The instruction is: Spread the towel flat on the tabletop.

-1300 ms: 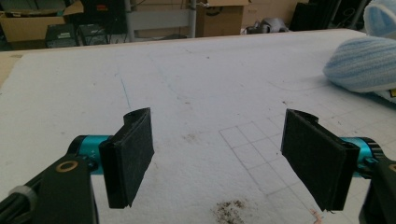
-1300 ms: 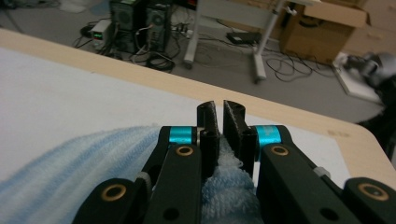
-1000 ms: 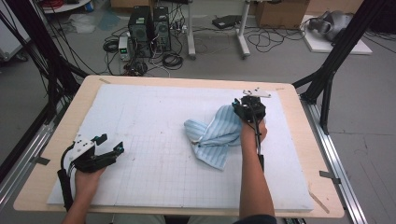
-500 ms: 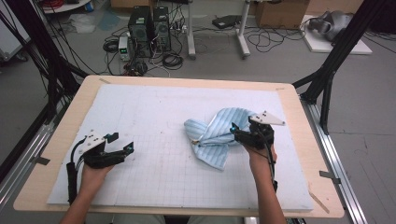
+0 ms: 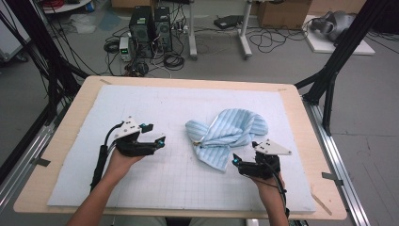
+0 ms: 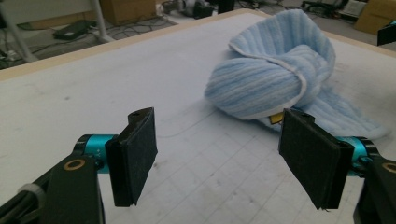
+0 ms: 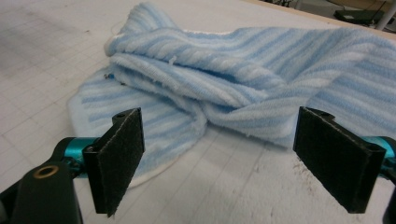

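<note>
A light blue striped towel (image 5: 228, 134) lies crumpled and folded over itself right of the middle of the white gridded mat (image 5: 155, 103). My left gripper (image 5: 157, 135) hovers left of it and points at it. Its jaws have just been closing a little, but they stand open with nothing between them (image 6: 223, 154), and the towel (image 6: 275, 79) lies ahead. My right gripper (image 5: 237, 162) is at the towel's near right edge. Its jaws have just been opening and stand wide, with nothing between the pads (image 7: 229, 156). The towel (image 7: 243, 70) lies just beyond them.
The mat covers a wooden table (image 5: 61, 141). Black frame posts (image 5: 329, 80) stand at the table's right and left sides. Computer towers (image 5: 150, 26) and cables sit on the floor past the far edge. Bare mat stretches in front of and behind the towel.
My right gripper let go of the towel and drew back toward the near edge, its jaws opening. The towel dropped into a folded heap. My left gripper moved right, toward the towel.
</note>
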A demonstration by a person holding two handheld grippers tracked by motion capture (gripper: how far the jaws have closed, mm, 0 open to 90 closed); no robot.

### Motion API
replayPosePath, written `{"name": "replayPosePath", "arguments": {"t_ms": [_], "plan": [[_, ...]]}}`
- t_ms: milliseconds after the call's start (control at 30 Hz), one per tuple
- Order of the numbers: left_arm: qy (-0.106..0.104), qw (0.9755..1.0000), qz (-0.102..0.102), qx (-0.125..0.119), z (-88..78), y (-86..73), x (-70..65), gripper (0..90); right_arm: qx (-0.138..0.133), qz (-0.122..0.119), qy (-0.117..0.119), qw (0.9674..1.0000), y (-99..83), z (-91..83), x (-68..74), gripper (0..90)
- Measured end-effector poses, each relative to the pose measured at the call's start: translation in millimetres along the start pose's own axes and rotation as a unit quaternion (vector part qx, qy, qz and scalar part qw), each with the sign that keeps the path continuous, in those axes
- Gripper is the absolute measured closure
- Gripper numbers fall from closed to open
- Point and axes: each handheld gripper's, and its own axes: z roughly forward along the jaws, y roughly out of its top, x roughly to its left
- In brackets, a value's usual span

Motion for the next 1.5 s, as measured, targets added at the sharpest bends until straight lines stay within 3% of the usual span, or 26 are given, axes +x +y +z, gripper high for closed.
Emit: {"name": "replayPosePath", "arguments": {"t_ms": [200, 367, 467, 600, 733, 800, 900, 933, 967, 1000, 1033, 1067, 1100, 1133, 1267, 1333, 1367, 1400, 1500], "plan": [[-0.038, 0.9984, 0.036, 0.022, 30.1, 11.0, -15.5, 32.6, 0.001, 0.014, 0.0, 0.9999, -7.8, -3.0, 3.6, 11.5], [-0.068, 0.9963, 0.044, 0.031, 56.1, 25.1, -28.7, 33.9, 0.001, 0.016, 0.001, 0.9999, -15.6, -1.6, 6.3, 11.4], [-0.079, 0.9954, 0.041, 0.036, 66.2, 27.3, -34.1, 34.7, -0.002, 0.017, 0.002, 0.9999, -16.9, -1.7, 7.1, 11.4], [-0.089, 0.9928, 0.054, 0.06, 85.2, 29.9, -44.8, 35.5, -0.007, 0.037, 0.014, 0.9992, -17.1, -4.7, 8.3, 11.5], [-0.096, 0.9908, 0.062, 0.073, 99.7, 31.2, -55.2, 35.3, -0.008, 0.034, 0.017, 0.9993, -17.8, -7.7, 10.2, 11.5], [-0.091, 0.9887, 0.071, 0.095, 110.4, 27.5, -60.4, 36.0, -0.006, 0.031, 0.015, 0.9994, -18.6, -7.8, 8.9, 11.4], [-0.079, 0.9877, 0.077, 0.111, 115.7, 24.4, -61.9, 48.8, -0.007, 0.034, 0.016, 0.9993, -19.3, -8.6, 7.6, 11.4], [-0.077, 0.9865, 0.081, 0.119, 117.6, 23.1, -61.6, 58.7, -0.006, 0.034, 0.016, 0.9993, -20.2, -9.3, 6.9, 11.4], [-0.072, 0.9857, 0.082, 0.128, 118.7, 22.1, -61.9, 58.7, -0.006, 0.034, 0.016, 0.9993, -20.2, -9.3, 6.9, 11.4], [-0.063, 0.985, 0.087, 0.135, 119.3, 21.5, -61.3, 68.5, -0.004, 0.034, 0.014, 0.9993, -20.7, -9.2, 7.0, 11.4], [-0.062, 0.9866, 0.075, 0.131, 118.6, 22.0, -57.7, 84.7, 0.001, 0.033, 0.015, 0.9994, -21.6, -7.2, 7.5, 11.5], [-0.062, 0.9866, 0.075, 0.131, 118.6, 22.0, -57.7, 86.3, 0.001, 0.033, 0.015, 0.9994, -21.6, -7.2, 7.5, 11.5], [-0.07, 0.9884, 0.051, 0.125, 117.3, 23.2, -53.8, 86.3, 0.003, 0.038, 0.019, 0.9991, -21.8, -5.9, 9.3, 11.8], [-0.073, 0.9901, 0.027, 0.117, 114.4, 25.3, -48.7, 86.9, -0.002, 0.042, 0.046, 0.9981, -21.0, -1.8, 14.8, 19.6], [-0.061, 0.9922, 0.02, 0.107, 107.8, 29.8, -40.4, 87.3, 0.01, 0.029, 0.061, 0.9976, -20.7, 11.3, 24.8, 25.3], [-0.049, 0.994, 0.015, 0.096, 101.5, 33.5, -33.1, 87.4, 0.036, 0.019, 0.078, 0.9961, -18.8, 30.9, 37.1, 32.2], [-0.047, 0.9945, 0.011, 0.093, 100.2, 34.2, -31.4, 87.4, 0.036, 0.019, 0.078, 0.9961, -18.8, 30.9, 37.1, 32.2], [-0.04, 0.9958, 0.001, 0.083, 93.6, 36.4, -22.9, 87.4, 0.048, -0.004, 0.07, 0.9964, -13.1, 39.6, 46.0, 36.9], [-0.03, 0.9965, -0.005, 0.077, 87.8, 37.1, -15.3, 87.4, 0.051, -0.009, 0.076, 0.9958, -7.8, 47.6, 50.9, 40.6]]}}
